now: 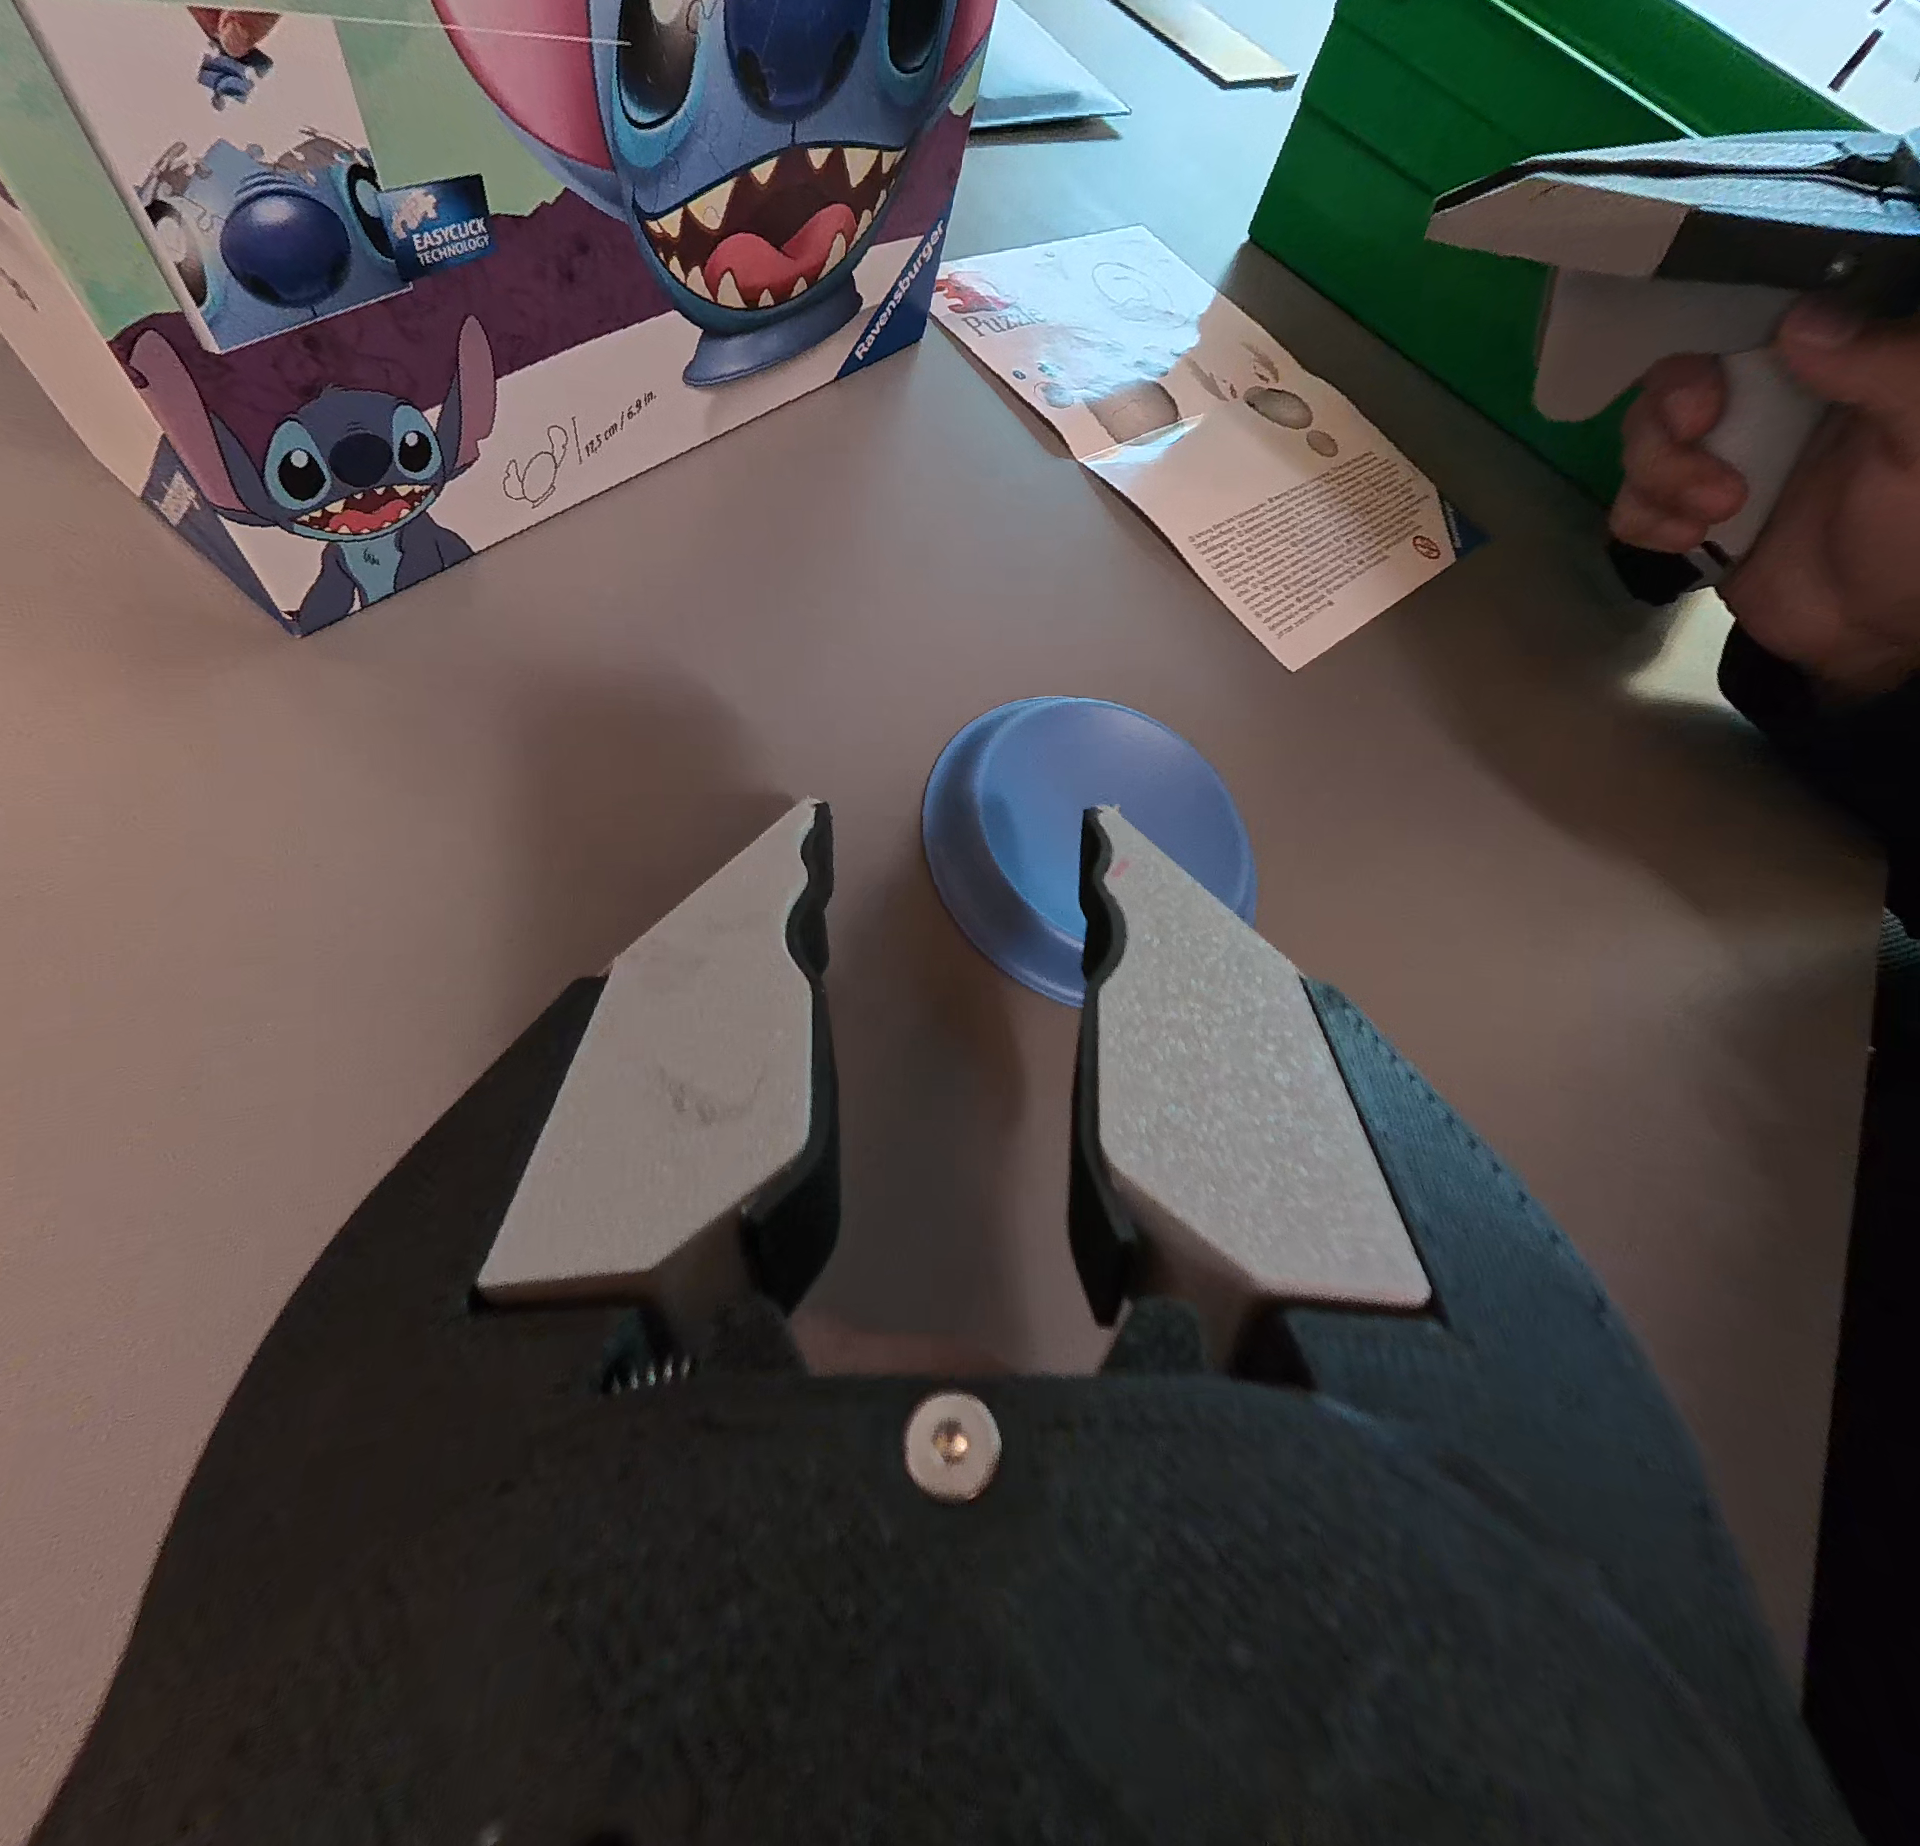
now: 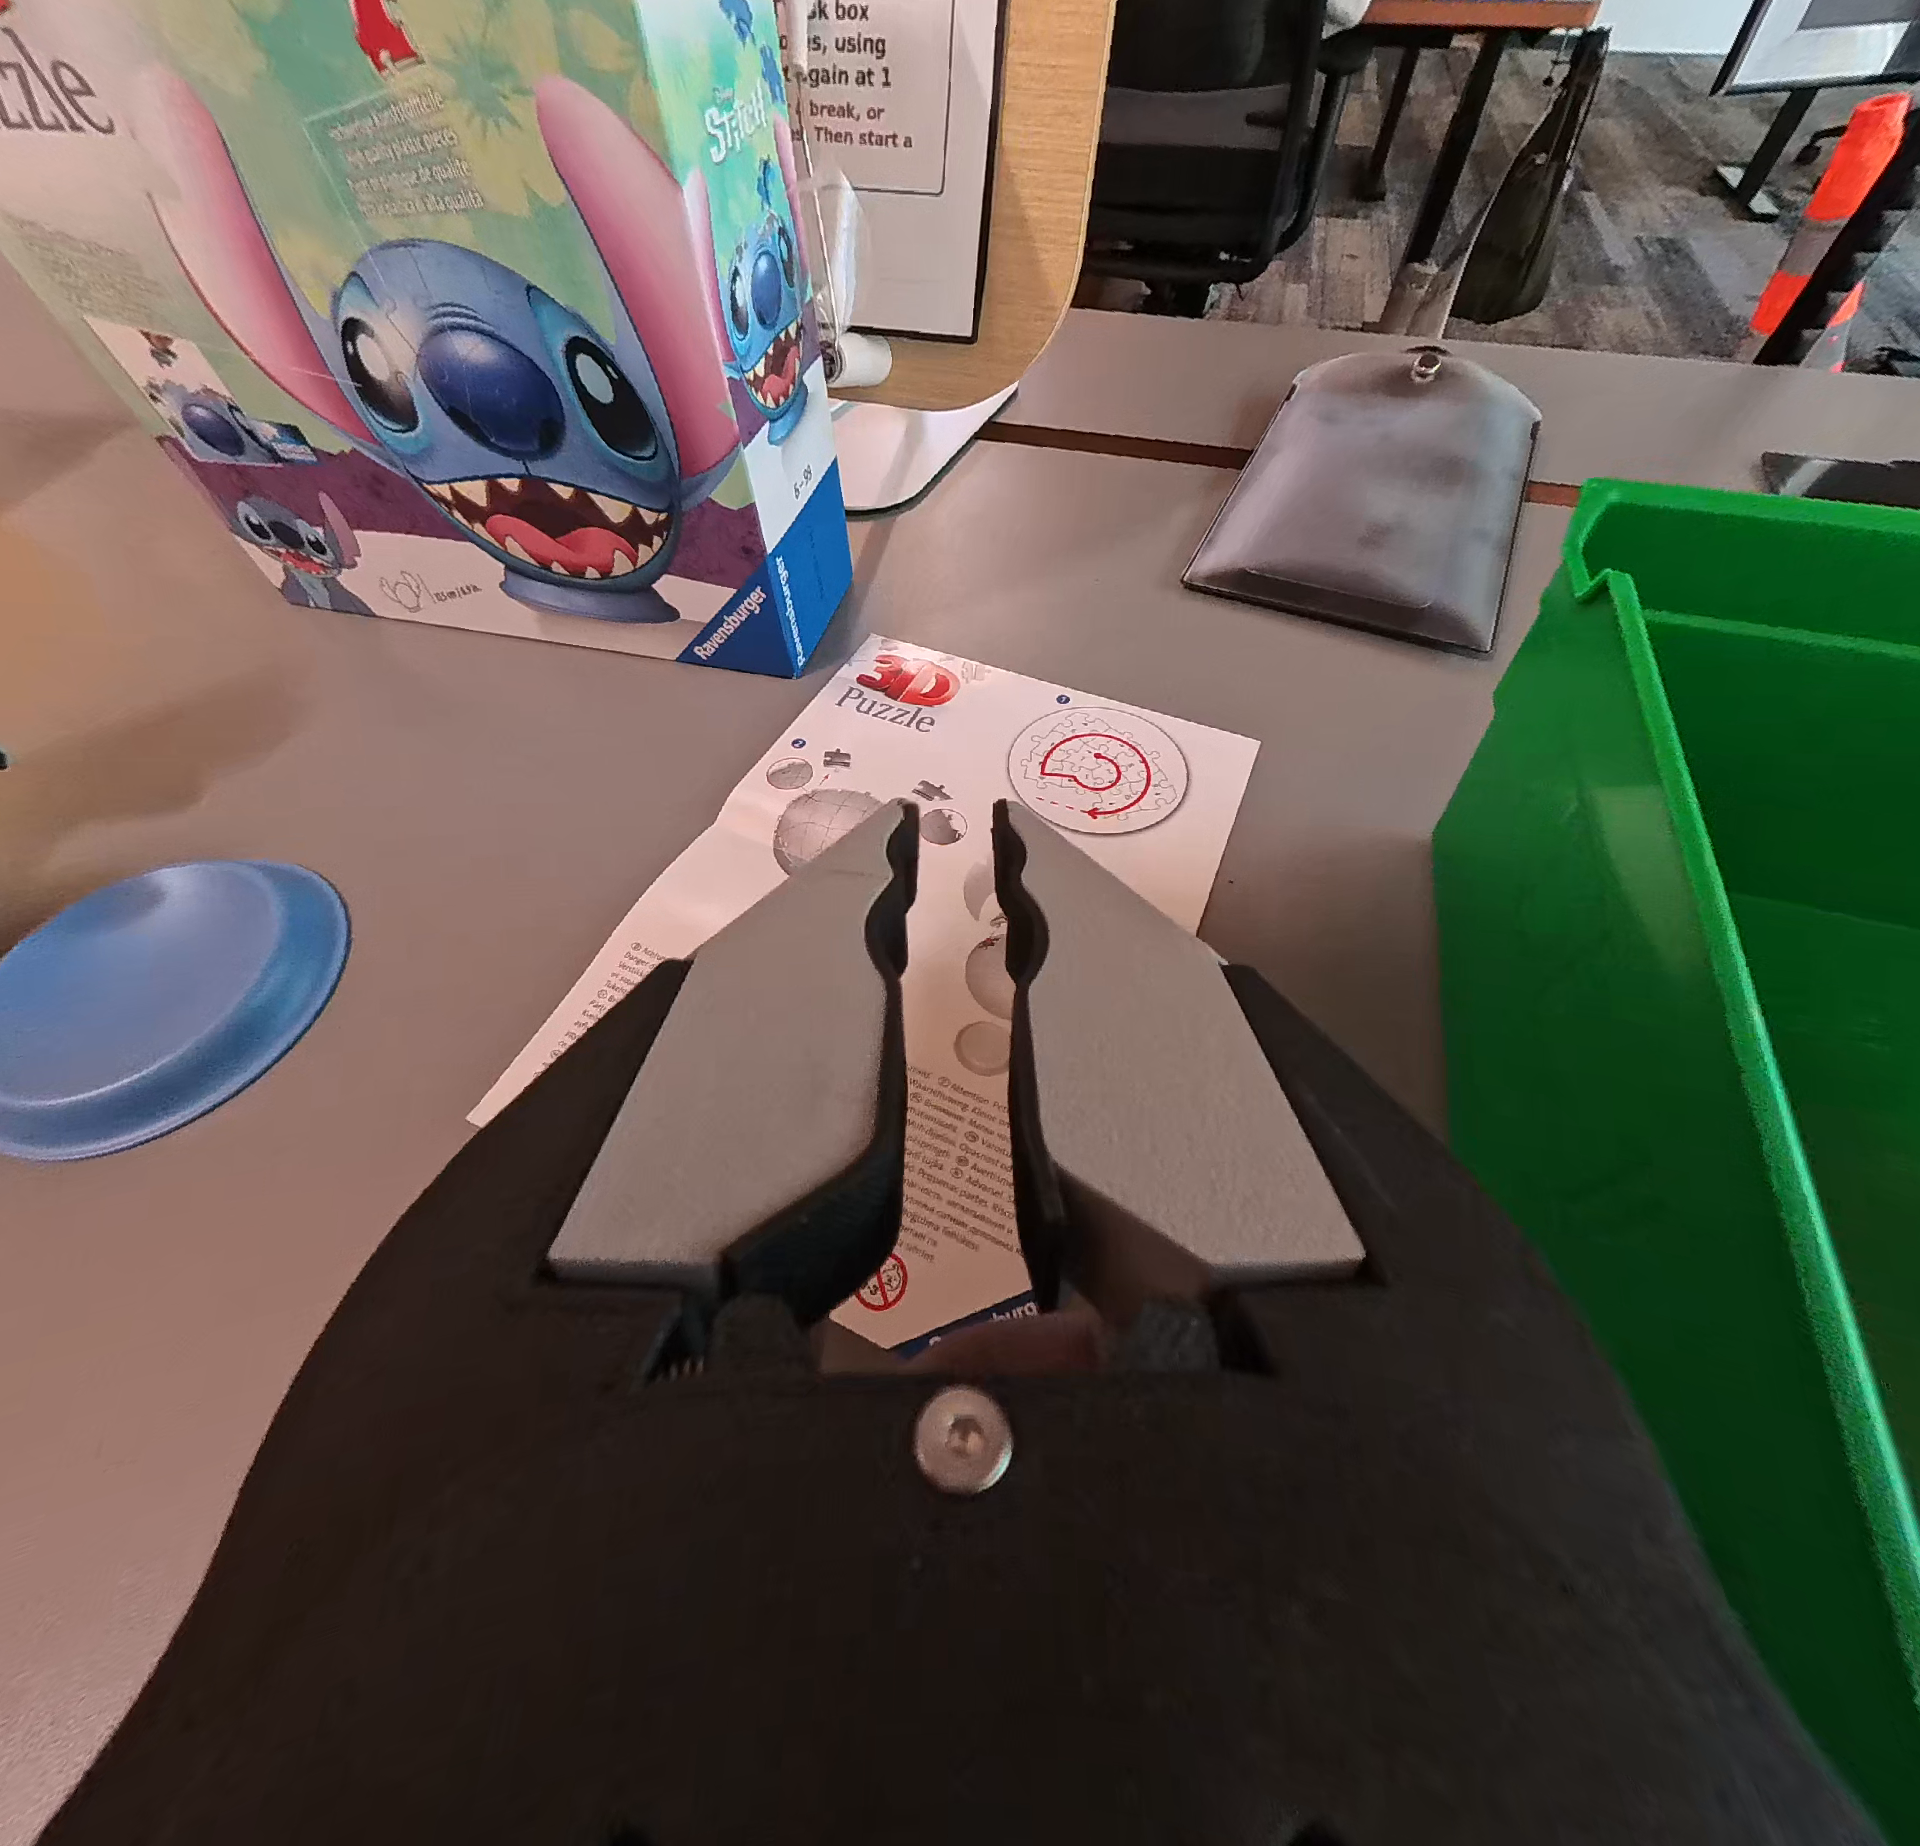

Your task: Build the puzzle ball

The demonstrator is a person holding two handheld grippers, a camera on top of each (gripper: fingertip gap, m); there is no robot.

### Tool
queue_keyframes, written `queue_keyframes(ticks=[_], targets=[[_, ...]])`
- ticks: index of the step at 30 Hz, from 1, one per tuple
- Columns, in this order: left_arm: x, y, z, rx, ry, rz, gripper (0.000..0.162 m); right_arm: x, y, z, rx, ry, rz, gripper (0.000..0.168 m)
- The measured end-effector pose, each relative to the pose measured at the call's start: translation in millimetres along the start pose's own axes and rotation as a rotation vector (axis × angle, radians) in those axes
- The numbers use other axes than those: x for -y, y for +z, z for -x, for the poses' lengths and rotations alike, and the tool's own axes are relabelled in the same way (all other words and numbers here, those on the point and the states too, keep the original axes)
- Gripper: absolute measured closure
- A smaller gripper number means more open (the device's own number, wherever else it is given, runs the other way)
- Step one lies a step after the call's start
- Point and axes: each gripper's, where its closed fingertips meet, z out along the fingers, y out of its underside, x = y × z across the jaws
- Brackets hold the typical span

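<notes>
A round blue stand [image 1: 1029, 788] lies on the grey table [image 1: 520, 809], just ahead and right of my left gripper [image 1: 956, 814]. The left gripper is open and empty, with its right fingertip over the stand. In the right wrist view the stand [image 2: 156, 1007] is at the left. My right gripper [image 2: 956, 809] hovers over the instruction leaflet [image 2: 1101, 768], its jaws narrowly apart and empty. The right gripper [image 1: 1444, 227], held by a hand, also shows at the upper right of the left wrist view. The puzzle box [image 1: 468, 238] stands upright at the back left. No puzzle pieces are in view.
A green bin [image 2: 1714, 965] stands at the right, close beside my right gripper; it also shows in the left wrist view [image 1: 1507, 113]. The leaflet [image 1: 1226, 425] lies between box and bin. A dark grey flat object [image 2: 1371, 508] lies behind the leaflet. Tip to tip, the grippers are about 25 centimetres apart. The left gripper is farther from the dark grey flat object [image 2: 1371, 508], some 45 centimetres, than the right, some 30 centimetres.
</notes>
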Motion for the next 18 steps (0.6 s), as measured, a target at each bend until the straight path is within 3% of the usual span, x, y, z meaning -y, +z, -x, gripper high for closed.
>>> queue_keyframes(ticks=[18], targets=[[-1.6, 1.0, -2.5, -0.006, 0.008, 0.008, 0.116, -0.2, -0.1, -0.1, 0.004, 0.004, 0.004, 0.156]])
